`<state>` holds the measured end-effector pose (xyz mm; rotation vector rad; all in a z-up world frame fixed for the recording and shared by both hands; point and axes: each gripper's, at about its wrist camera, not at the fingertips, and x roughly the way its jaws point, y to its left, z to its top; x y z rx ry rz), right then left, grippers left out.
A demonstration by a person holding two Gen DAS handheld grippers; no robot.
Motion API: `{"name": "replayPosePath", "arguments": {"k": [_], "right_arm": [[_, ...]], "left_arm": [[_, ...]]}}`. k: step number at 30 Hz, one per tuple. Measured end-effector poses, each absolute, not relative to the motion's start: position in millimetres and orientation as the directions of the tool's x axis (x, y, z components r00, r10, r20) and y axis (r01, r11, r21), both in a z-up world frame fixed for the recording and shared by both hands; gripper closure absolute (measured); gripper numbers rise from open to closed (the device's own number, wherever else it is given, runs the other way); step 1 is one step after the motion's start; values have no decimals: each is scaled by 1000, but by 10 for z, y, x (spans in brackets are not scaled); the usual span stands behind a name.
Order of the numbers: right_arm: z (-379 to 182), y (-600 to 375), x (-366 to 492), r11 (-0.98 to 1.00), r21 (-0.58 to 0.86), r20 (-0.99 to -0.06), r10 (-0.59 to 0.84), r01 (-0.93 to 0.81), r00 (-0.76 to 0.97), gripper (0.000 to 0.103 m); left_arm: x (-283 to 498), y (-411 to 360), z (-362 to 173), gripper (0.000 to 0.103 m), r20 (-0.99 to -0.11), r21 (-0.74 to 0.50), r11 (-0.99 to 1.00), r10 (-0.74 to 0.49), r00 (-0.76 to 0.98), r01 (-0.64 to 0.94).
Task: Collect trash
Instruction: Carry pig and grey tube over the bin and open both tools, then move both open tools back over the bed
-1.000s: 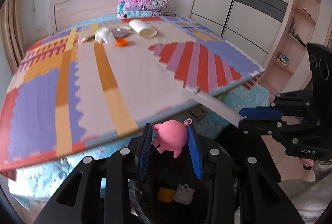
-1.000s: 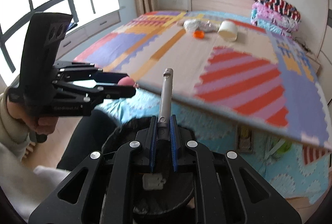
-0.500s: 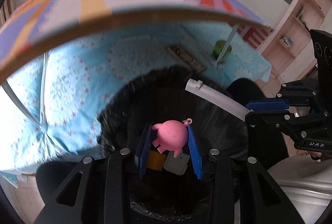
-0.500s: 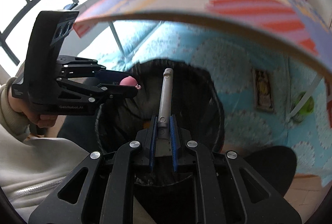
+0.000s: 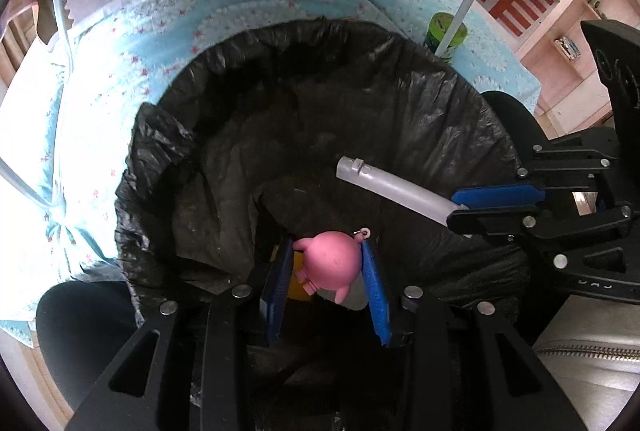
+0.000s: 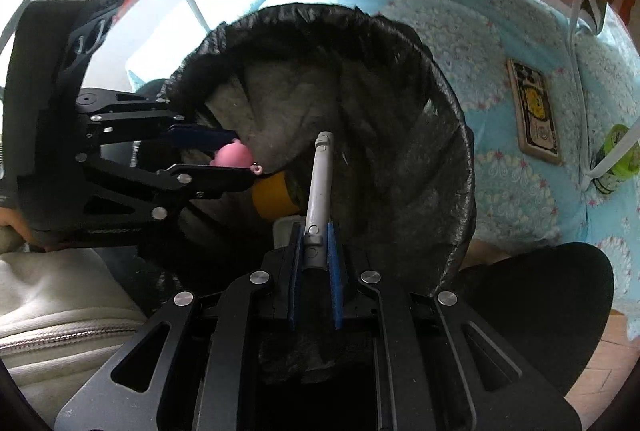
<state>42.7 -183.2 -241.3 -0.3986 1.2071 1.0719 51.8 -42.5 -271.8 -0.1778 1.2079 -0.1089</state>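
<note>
Over the round bin lined w/ a crinkled black plastic bag, you've got both claws pointing steeply down into its mouth. Your left claw is clamped on a small pink rubbery pig-shaped toy w/ a tiny metal eyelet; blue pads press it on both sides, and it hangs above the bag's interior, near the rim closest to you. Your right claw is clamped on a slim grey metal tube w/ a notched cap end; the jaws are nearly together around its lower part, and the free end sticks out over the bin opening. From the left wrist view, that tube crosses just above and right of the pig, not touching it. Inside the bag, below the left claw, lies a yellow cylindrical item and something pale beside it, too hidden to ID. Beyond the bin: a light-blue patterned bedspread, a green can by a white tabletop leg, and a flat printed card on the spread.
</note>
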Motion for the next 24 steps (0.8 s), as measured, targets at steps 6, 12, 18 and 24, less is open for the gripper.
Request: {"name": "replayPosePath", "arguments": {"k": [6, 12, 18, 24], "right_arm": [[-2448, -1799, 424, 481, 265, -897, 441, -836, -31, 90], [-2437, -1804, 422, 479, 265, -897, 442, -837, -30, 84], [-2362, -1845, 441, 487, 264, -887, 462, -832, -11, 72], [-2230, -1898, 467, 492, 267, -872, 490, -829, 11, 72]], "left_arm": [[525, -424, -2716, 69, -923, -194, 981, -181, 340, -5], [551, -458, -2726, 61, -923, -195, 981, -184, 338, 2], [532, -477, -2636, 49, -913, -195, 981, -182, 364, 1], [485, -450, -2442, 49, -895, -206, 978, -185, 407, -9]]}}
